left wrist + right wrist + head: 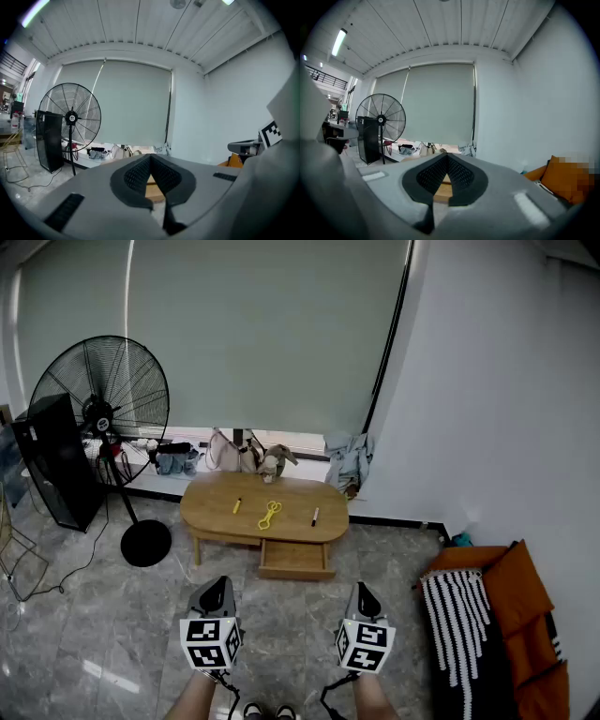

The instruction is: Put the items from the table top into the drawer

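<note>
A low oval wooden table (211,512) stands across the floor, ahead of me. On its top lie a short yellow marker (237,505), a yellow looped cord (270,514) and a dark pen (314,517). Under its front edge the drawer (295,559) is pulled out, and nothing shows inside it. My left gripper (221,583) (150,156) and right gripper (362,589) (446,154) hang side by side over the floor, well short of the table. Both point toward it. Each has its jaws shut tip to tip with nothing between them.
A large pedestal fan (98,399) and a black tower unit (56,460) stand left of the table. Bags and clothes (234,454) lie on the sill behind it. An orange cover with a striped cloth (497,615) sits at the right by the wall. Grey tiled floor (281,634) lies between me and the table.
</note>
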`<state>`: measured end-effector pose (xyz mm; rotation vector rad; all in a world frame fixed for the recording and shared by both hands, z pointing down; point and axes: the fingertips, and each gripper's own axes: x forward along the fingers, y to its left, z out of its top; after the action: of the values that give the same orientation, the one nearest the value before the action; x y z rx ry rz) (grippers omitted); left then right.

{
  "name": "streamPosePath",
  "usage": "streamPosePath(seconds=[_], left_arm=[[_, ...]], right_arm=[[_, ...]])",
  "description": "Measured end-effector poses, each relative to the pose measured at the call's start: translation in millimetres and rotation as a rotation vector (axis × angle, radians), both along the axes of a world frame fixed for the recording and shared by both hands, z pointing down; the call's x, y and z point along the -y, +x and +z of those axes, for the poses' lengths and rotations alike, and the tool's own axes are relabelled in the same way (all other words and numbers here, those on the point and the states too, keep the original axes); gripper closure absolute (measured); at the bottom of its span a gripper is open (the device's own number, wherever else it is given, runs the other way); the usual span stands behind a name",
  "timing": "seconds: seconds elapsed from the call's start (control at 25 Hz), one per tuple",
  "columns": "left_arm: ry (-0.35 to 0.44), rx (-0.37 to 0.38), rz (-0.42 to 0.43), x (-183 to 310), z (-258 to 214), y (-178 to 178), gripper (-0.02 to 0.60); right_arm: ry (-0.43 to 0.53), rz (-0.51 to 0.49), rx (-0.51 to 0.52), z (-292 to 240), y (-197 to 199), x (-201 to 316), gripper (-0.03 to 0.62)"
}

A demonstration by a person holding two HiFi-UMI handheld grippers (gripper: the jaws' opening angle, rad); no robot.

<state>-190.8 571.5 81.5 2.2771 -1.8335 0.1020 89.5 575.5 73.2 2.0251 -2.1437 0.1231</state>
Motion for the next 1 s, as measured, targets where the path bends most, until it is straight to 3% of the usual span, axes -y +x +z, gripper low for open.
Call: streamPosePath(seconds=[0.44, 1.0], left_arm=[[-0.013, -0.005, 0.026, 2.9, 7.4, -21.3, 0.589], [-0.050, -0.025, 0.048, 12.4, 26.4, -47.4, 0.589]], right_arm=[[0.013, 0.005, 0.006, 1.0, -25.6, -3.8, 0.589], [-0.038, 0.100, 0.039, 18.7, -31.1, -7.5, 0.589]])
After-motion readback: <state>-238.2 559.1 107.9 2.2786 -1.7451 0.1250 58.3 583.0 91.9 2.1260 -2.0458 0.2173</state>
